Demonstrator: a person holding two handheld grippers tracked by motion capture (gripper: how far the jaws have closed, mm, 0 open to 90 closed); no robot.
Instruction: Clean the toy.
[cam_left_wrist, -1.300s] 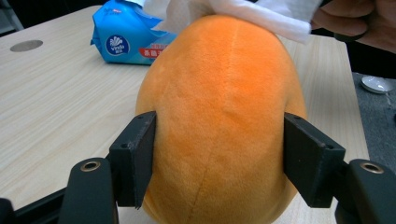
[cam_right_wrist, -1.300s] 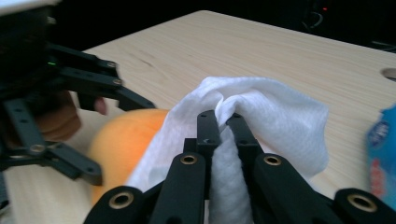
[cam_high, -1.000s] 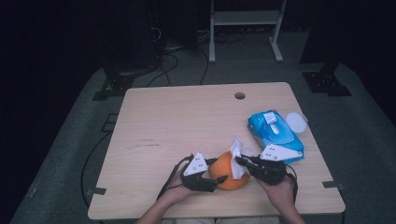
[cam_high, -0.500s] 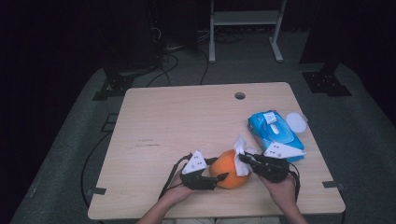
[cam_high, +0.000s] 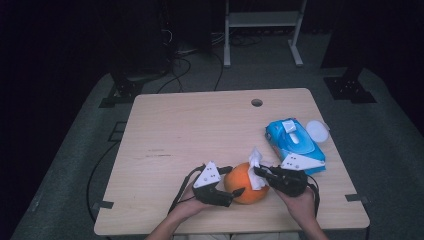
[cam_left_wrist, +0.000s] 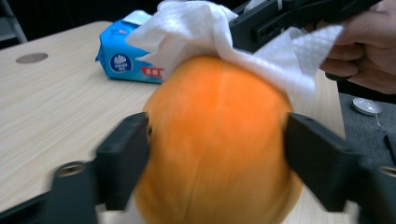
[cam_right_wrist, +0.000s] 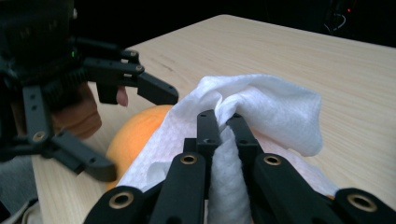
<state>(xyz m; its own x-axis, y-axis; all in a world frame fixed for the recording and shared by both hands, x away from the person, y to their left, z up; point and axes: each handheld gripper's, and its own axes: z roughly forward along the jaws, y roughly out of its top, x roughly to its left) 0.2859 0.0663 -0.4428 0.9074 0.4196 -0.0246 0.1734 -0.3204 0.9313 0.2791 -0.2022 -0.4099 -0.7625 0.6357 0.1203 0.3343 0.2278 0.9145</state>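
- Orange (cam_high: 243, 182) at table's (cam_high: 200, 130) near edge, clamped across its middle by our left gripper (cam_high: 231, 181).
- Right gripper (cam_high: 258, 173) pinches a wipe (cam_high: 255, 165) on top.
- Orange looks firm, probably slick; we keep the side grip. Wipe limp.

The round fruit (cam_high: 243, 183) near the table's front edge is plain orange. The wipe (cam_high: 255, 167) on it is white with small dots pressed in. The wipes pack (cam_high: 294, 145) at right is blue with a white lid.
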